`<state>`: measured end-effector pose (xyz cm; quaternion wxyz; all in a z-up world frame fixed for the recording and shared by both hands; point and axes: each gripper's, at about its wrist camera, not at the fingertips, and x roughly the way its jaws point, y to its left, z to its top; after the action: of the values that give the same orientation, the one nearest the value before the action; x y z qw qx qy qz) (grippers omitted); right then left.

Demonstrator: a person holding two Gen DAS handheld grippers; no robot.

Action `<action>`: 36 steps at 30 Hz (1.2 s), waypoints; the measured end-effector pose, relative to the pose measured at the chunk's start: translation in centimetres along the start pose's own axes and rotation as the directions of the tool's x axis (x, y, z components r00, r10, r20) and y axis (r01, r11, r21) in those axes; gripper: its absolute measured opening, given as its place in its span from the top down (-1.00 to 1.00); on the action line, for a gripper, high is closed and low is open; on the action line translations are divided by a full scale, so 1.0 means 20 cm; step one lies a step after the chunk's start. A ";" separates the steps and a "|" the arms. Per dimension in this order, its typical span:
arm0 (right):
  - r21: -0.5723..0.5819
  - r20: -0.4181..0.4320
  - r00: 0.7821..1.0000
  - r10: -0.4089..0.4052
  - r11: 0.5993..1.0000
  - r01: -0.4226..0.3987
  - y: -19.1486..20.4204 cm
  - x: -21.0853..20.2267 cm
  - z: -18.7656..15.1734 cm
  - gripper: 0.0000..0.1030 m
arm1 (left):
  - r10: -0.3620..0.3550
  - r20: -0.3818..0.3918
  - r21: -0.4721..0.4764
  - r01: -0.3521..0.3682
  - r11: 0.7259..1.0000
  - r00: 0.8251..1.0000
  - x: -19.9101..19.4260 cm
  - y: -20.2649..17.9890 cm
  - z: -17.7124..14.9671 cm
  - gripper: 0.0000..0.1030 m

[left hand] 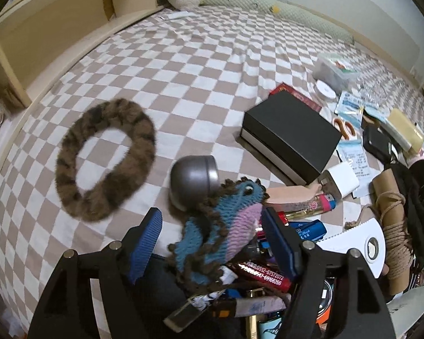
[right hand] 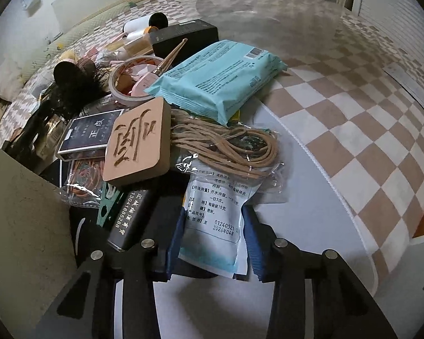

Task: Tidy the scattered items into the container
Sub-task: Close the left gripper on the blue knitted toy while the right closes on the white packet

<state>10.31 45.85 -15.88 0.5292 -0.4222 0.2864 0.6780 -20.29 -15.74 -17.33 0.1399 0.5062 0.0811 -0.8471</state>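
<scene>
Checkered bedsheet (left hand: 212, 65) carries the scattered items; the container's white rim (right hand: 311, 152) curves through the right-wrist frame's centre right. Left gripper (left hand: 212, 234): jaws apart around a crocheted toy (left hand: 220, 234), long axis from lower left to upper right, head pointing upper right. Right gripper (right hand: 212, 243): jaws clamped on a medicine sachet (right hand: 214, 214), long axis vertical, at lower centre. Step in hand, apparently: depositing. Next: part the right jaws over the pile.

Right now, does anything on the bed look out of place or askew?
Yes. The furry brown ring lies alone on the checkered sheet, apart from the clutter. The black box sits askew, one end propped on a red packet. The grey metal bowl is tipped on its side beside the crocheted toy.
</scene>
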 end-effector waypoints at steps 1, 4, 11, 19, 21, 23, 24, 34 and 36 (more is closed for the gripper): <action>0.004 -0.001 1.000 0.006 1.000 -0.006 0.00 0.00 0.00 0.18 | -0.006 -0.011 0.006 0.006 1.000 1.000 0.02 -0.01 0.00 -0.41; 0.021 -0.004 0.999 0.037 0.999 -0.037 -0.01 0.01 0.01 0.18 | 0.001 -0.034 0.038 0.000 0.999 0.999 0.05 -0.06 -0.01 -0.41; 0.070 -0.017 0.986 0.167 0.984 -0.165 -0.02 0.00 0.01 0.36 | 0.039 -0.052 0.075 -0.035 0.997 0.998 0.09 -0.07 -0.05 0.29; 0.139 -0.028 0.958 0.287 0.950 -0.280 -0.02 -0.01 -0.01 0.40 | 0.009 -0.058 0.053 -0.006 0.999 0.998 0.03 -0.04 -0.07 0.64; 0.147 -0.026 0.953 0.302 0.944 -0.296 -0.02 -0.03 -0.02 0.40 | -0.001 -0.054 0.040 0.003 0.999 0.999 0.02 -0.02 -0.07 0.65; 0.156 -0.022 0.948 0.319 0.937 -0.312 -0.01 -0.05 -0.02 0.41 | -0.014 -0.048 0.024 0.016 1.000 0.999 -0.01 0.00 -0.07 0.65; 0.159 -0.018 0.946 0.324 0.935 -0.318 -0.02 -0.06 -0.02 0.41 | -0.021 -0.044 0.015 0.022 1.000 0.999 -0.02 0.01 -0.08 0.65; 0.180 0.037 0.922 0.386 0.905 -0.386 -0.02 -0.16 0.01 0.43 | -0.108 -0.001 -0.066 0.108 0.992 0.994 -0.18 0.09 -0.11 0.69; 0.181 0.047 0.911 0.410 0.893 -0.411 -0.01 -0.18 0.02 0.47 | -0.113 0.013 -0.068 0.114 0.991 0.993 -0.22 0.10 -0.12 0.69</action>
<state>10.69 44.43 -12.51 0.4124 -0.2981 0.4294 0.7461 -15.77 -16.23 -14.52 0.1091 0.4920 0.1381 -0.8526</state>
